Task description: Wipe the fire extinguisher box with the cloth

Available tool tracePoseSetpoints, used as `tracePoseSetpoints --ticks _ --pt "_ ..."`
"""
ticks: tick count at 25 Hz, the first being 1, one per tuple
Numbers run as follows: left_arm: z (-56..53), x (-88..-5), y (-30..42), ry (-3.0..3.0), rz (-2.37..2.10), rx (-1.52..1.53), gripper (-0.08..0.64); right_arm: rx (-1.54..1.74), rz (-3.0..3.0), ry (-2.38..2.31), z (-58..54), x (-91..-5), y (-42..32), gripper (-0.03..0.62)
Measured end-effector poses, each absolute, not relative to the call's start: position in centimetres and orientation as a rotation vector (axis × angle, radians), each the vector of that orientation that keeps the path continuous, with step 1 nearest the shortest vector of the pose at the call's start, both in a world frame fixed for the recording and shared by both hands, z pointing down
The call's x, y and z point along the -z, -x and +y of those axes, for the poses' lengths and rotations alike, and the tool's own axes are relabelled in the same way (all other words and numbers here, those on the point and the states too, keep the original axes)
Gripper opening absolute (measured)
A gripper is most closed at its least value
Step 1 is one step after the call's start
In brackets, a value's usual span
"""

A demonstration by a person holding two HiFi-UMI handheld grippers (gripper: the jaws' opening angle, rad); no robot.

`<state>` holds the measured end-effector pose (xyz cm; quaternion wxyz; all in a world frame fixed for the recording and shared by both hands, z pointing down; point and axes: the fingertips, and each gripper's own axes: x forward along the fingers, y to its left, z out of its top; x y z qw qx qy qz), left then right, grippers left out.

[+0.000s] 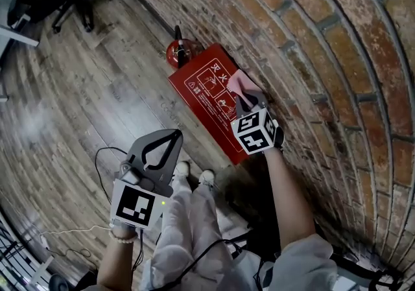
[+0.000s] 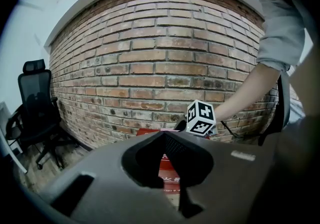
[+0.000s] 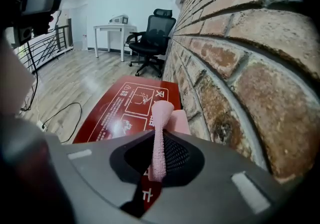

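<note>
Head view: fire extinguisher box (image 1: 207, 98) on the floor against the brick wall (image 1: 311, 56), right gripper (image 1: 249, 100) with pink cloth (image 1: 240, 82) on its wall-side edge; left gripper (image 1: 175, 134) hangs clear. Left gripper view: jaws together, nothing held. Right gripper view: jaws pinched on the pink cloth, its end on the box's top.

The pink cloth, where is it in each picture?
Head view: the cloth lies upper middle, on the red box, beside the brick wall.
Left gripper view: too small to tell.
Right gripper view: centre, pinched in the right gripper.
Shared landmark: the red box, in all three.
</note>
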<state>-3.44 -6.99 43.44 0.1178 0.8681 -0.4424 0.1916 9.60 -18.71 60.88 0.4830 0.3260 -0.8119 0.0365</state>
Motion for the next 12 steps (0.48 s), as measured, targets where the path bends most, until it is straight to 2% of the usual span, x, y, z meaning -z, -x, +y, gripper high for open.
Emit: tracePoseSetpoints --ticks 12 --pt "-6.4 -43.9 0.6 -2.581 -1.216 -0.575 -0.002 -0.18 -1.97 -0.867 -13.4 -61.1 -14.6 0.028"
